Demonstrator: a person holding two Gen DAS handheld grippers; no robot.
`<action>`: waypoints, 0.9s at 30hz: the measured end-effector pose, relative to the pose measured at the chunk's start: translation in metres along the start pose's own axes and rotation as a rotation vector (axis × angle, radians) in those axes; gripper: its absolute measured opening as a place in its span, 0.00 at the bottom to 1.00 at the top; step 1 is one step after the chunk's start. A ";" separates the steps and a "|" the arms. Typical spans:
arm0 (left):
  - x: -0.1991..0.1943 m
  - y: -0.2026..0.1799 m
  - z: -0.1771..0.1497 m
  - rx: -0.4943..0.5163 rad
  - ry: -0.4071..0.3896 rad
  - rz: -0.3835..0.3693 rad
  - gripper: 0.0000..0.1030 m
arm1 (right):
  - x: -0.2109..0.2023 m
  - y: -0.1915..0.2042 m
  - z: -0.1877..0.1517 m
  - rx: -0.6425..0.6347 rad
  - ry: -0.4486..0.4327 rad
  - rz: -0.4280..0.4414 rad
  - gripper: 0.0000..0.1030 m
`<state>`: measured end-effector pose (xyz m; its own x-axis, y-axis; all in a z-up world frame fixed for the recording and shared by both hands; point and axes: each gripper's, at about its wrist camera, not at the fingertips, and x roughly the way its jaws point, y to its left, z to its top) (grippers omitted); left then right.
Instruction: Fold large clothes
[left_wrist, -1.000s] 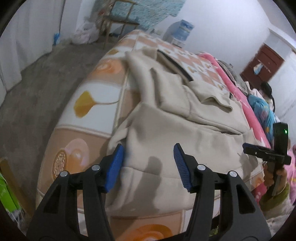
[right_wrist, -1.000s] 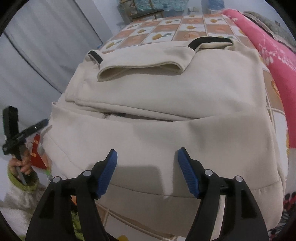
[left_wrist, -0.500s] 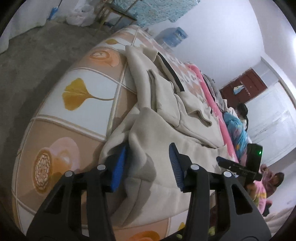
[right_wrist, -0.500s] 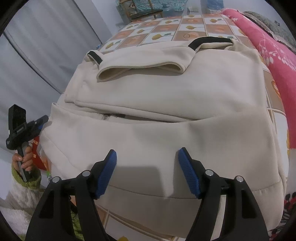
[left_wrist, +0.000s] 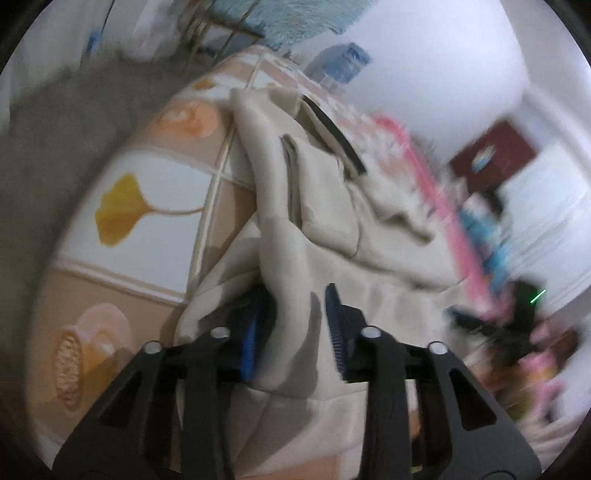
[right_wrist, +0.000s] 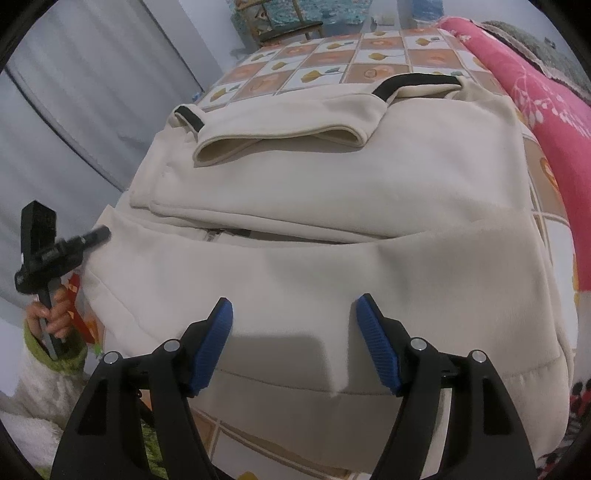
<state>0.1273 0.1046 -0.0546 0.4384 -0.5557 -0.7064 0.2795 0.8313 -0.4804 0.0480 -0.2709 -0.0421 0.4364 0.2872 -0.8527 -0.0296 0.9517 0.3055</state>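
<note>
A large cream hooded jacket (right_wrist: 332, 206) lies partly folded on the bed, its black-trimmed collar at the far end. In the left wrist view its near left corner (left_wrist: 291, 295) is bunched up between my left gripper's (left_wrist: 295, 325) blue pads, which are narrowed around the fold; the view is blurred. My right gripper (right_wrist: 293, 332) is open and empty, hovering just above the jacket's near hem. The left gripper also shows in the right wrist view (right_wrist: 48, 251), at the jacket's left edge.
The bed (left_wrist: 140, 206) has an orange and white checked sheet with leaf prints. A pink blanket (right_wrist: 546, 110) lies along the right side. Grey floor (left_wrist: 55, 122) lies left of the bed. A chair (right_wrist: 288, 26) and a water bottle (left_wrist: 343, 62) stand beyond the far end.
My left gripper has closed in on the jacket's near left corner and gathered a fold of cloth between its pads. The right gripper has hardly moved.
</note>
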 end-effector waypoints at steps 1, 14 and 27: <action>0.003 -0.014 -0.002 0.072 0.006 0.096 0.25 | -0.002 -0.001 -0.001 0.008 -0.006 -0.001 0.66; 0.013 -0.065 -0.017 0.379 0.002 0.506 0.24 | -0.076 -0.053 -0.026 0.098 -0.199 -0.143 0.50; 0.017 -0.076 -0.021 0.369 0.007 0.579 0.24 | -0.044 -0.094 0.011 0.116 -0.189 -0.199 0.41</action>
<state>0.0957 0.0317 -0.0408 0.5998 -0.0190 -0.7999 0.2746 0.9439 0.1834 0.0419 -0.3737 -0.0286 0.5830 0.0608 -0.8102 0.1717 0.9655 0.1960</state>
